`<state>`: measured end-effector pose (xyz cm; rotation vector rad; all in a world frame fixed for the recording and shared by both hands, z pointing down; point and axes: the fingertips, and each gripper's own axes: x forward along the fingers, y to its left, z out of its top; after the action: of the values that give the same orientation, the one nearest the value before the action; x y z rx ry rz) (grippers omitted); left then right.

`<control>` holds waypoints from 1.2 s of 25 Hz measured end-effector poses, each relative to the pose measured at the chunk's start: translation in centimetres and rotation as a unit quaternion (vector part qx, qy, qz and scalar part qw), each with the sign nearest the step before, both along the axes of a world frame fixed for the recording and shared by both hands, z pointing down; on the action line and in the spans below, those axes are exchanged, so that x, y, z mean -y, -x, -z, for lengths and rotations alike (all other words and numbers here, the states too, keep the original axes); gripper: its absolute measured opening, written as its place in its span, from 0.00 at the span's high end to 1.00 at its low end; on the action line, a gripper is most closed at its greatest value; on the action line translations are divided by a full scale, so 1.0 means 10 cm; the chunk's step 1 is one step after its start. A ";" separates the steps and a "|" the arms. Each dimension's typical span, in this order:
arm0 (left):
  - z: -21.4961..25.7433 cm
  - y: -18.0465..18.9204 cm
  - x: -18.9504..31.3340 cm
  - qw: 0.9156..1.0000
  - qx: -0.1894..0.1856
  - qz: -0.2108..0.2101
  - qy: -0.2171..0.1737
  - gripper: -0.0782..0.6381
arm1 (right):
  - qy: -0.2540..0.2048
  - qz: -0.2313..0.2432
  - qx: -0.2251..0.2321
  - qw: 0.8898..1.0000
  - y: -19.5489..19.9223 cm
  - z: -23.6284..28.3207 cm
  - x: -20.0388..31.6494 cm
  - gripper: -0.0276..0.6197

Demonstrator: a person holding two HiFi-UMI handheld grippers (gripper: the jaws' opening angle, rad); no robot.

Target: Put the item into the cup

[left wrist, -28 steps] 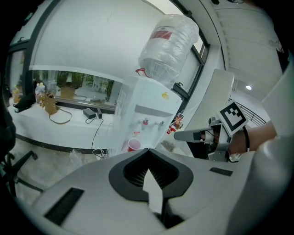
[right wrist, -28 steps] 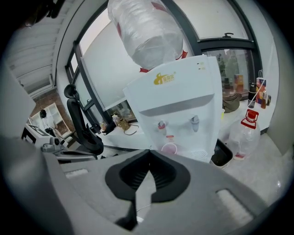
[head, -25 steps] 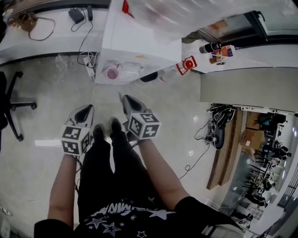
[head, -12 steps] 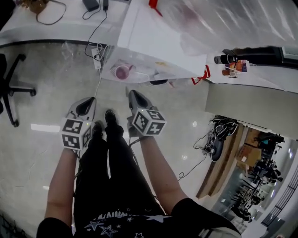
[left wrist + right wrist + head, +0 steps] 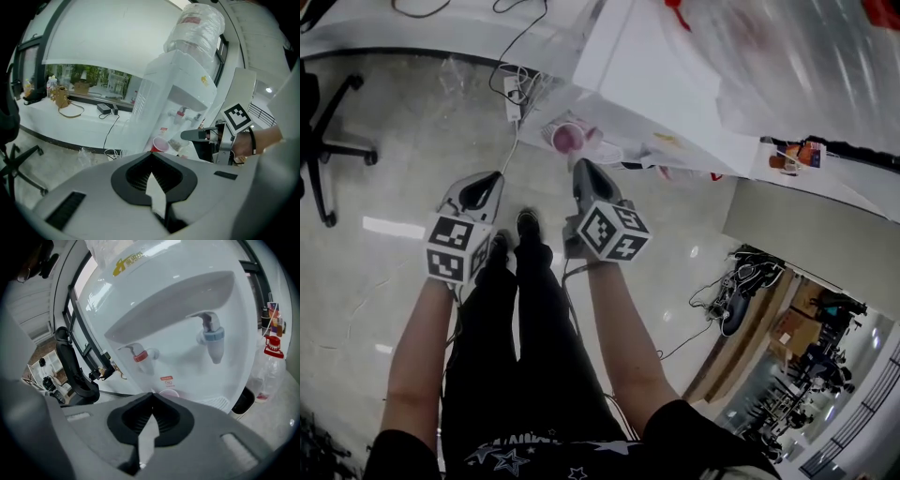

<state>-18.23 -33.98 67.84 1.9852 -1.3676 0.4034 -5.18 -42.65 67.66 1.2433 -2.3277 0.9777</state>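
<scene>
A red cup (image 5: pixel 567 139) stands on the drip tray of a white water dispenser (image 5: pixel 656 75), ahead of my feet. In the left gripper view the cup (image 5: pixel 160 144) shows just above the jaw tips, under the dispenser (image 5: pixel 173 89). In the right gripper view only the cup's rim (image 5: pixel 168 393) peeks over the jaws, below a red tap (image 5: pixel 139 355) and a blue tap (image 5: pixel 213 338). My left gripper (image 5: pixel 494 176) and right gripper (image 5: pixel 579 165) are held at waist height, both shut with nothing between the jaws. No loose item shows in either gripper.
An office chair (image 5: pixel 328 141) stands at the left. A power strip with cables (image 5: pixel 516 94) lies on the floor beside the dispenser. A clear bottle (image 5: pixel 268 364) and a black bin (image 5: pixel 243 401) sit to the dispenser's right. A long white counter (image 5: pixel 61 122) runs behind.
The dispenser and cup have come closer and shifted right in the head view as the person stepped forward. Both grippers kept their places, shut throughout.
</scene>
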 end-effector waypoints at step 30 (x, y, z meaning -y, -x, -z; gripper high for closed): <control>-0.31 0.15 0.15 0.999 0.014 0.037 0.007 0.88 | -0.010 0.041 -0.032 0.999 0.27 -0.51 0.40 0.95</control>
<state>-19.70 -35.52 70.94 1.9193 -1.4472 0.4076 -7.86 -46.62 72.73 1.1595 -2.3245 0.8773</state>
